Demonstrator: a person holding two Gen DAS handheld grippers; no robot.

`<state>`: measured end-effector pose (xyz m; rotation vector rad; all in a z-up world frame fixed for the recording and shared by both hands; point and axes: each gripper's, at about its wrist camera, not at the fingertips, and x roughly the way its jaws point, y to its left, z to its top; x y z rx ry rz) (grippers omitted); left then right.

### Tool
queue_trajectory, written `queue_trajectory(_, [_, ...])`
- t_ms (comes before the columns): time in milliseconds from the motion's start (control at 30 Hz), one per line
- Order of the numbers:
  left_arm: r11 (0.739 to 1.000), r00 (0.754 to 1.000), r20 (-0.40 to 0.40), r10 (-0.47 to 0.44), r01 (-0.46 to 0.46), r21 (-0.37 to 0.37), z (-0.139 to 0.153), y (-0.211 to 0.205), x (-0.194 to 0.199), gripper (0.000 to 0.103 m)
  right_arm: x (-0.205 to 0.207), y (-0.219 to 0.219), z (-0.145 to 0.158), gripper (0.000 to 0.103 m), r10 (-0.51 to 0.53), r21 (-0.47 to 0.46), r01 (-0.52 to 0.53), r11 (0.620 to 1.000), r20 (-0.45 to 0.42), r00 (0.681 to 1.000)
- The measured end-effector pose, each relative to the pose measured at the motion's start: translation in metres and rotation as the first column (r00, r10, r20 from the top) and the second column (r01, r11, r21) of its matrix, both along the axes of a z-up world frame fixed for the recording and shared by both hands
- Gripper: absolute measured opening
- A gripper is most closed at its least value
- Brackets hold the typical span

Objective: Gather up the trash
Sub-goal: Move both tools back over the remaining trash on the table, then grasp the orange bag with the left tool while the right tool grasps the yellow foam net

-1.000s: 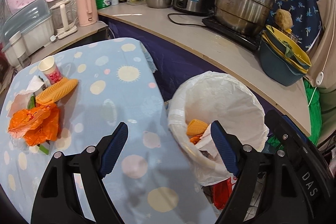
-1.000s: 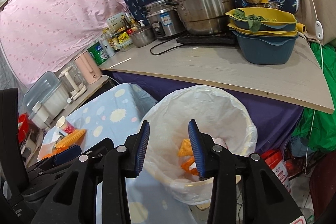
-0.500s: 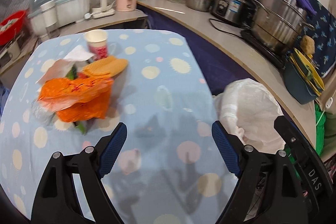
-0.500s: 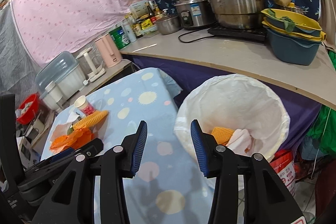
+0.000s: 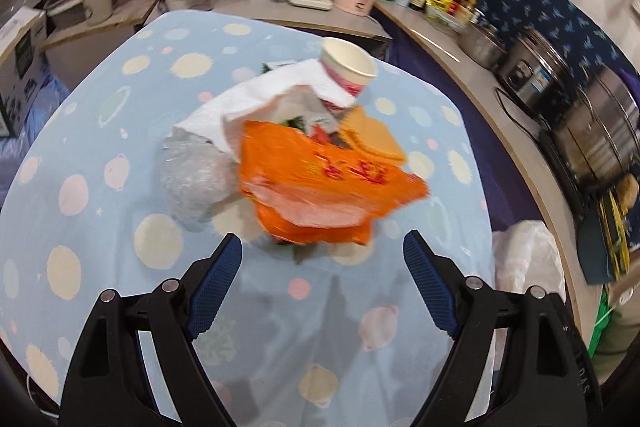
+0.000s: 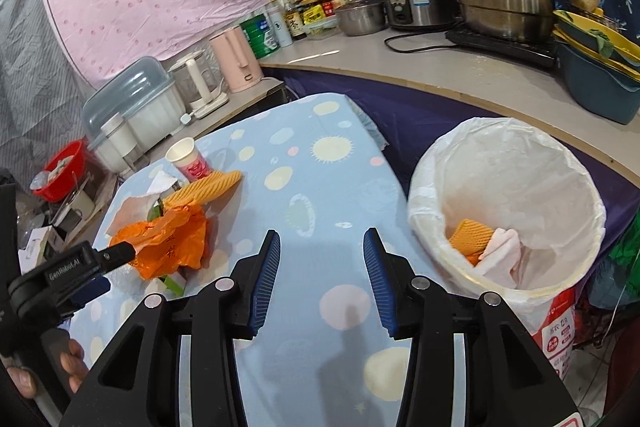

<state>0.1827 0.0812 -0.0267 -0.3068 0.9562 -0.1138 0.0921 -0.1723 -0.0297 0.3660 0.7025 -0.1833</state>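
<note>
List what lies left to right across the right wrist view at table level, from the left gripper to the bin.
Left gripper → orange plastic bag → orange foam net → right gripper → white-lined trash bin, with foam net and tissue already inside.

Bright, even indoor light; heavy fisheye bending and dark corners on both my feeds.

My left feed is motion-smeared across the crumpled orange plastic bag [image 5: 320, 183]; soft shadows fall on the blue spotted tabletop [image 6: 320, 187], right feed sharp.
</note>
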Motion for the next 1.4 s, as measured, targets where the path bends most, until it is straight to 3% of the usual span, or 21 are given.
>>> queue_trajectory(200, [0.995,0.997,-0.063,0.035,-0.04,-0.087,-0.014,0.024,0.018,0.079,0.022,0.019,-0.007,0.043,0.038,-0.01,-0.038,0.999,-0.022,0.999])
queue_trajectory(333, [0.99,0.997,-0.061,0.037,-0.044,-0.132,-0.012,0.028,0.027,0.079,0.035,0.028,-0.01,0.043,0.056,-0.014,-0.056,0.998,-0.03,0.998])
queue_trajectory(533, [0.989,0.996,-0.077,0.033,-0.044,-0.143,-0.013,0.023,0.048,0.078,0.06,0.039,-0.008,0.043,0.087,-0.017,-0.088,0.996,-0.024,0.996])
queue_trajectory(633, [0.993,0.997,-0.08,0.01,-0.02,-0.118,-0.016,0.018,0.052,0.056,0.076,0.046,-0.01,0.043,0.108,-0.014,-0.108,0.994,-0.025,0.994])
queue_trajectory(700, [0.993,0.996,-0.086,-0.007,-0.003,-0.114,-0.019,0.02,0.054,0.03,0.087,0.051,-0.012,0.043,0.122,-0.01,-0.122,0.992,-0.033,0.992])
queue_trajectory(800, [0.995,0.996,-0.081,-0.033,0.025,-0.095,-0.021,0.023,0.05,0.016,0.103,0.058,-0.015,0.043,0.146,0.017,-0.145,0.989,-0.035,0.989])
queue_trajectory(1133, [0.999,0.996,-0.075,-0.051,0.049,-0.02,-0.028,0.029,0.039,0.012,0.16,0.079,-0.04,0.043,0.223,0.147,-0.211,0.966,-0.072,0.972])
queue_trajectory(1400, [0.999,0.995,-0.087,-0.047,0.048,0.009,-0.038,0.028,0.04,0.012,0.186,0.093,-0.073,0.043,0.242,0.147,-0.22,0.964,-0.153,0.958])
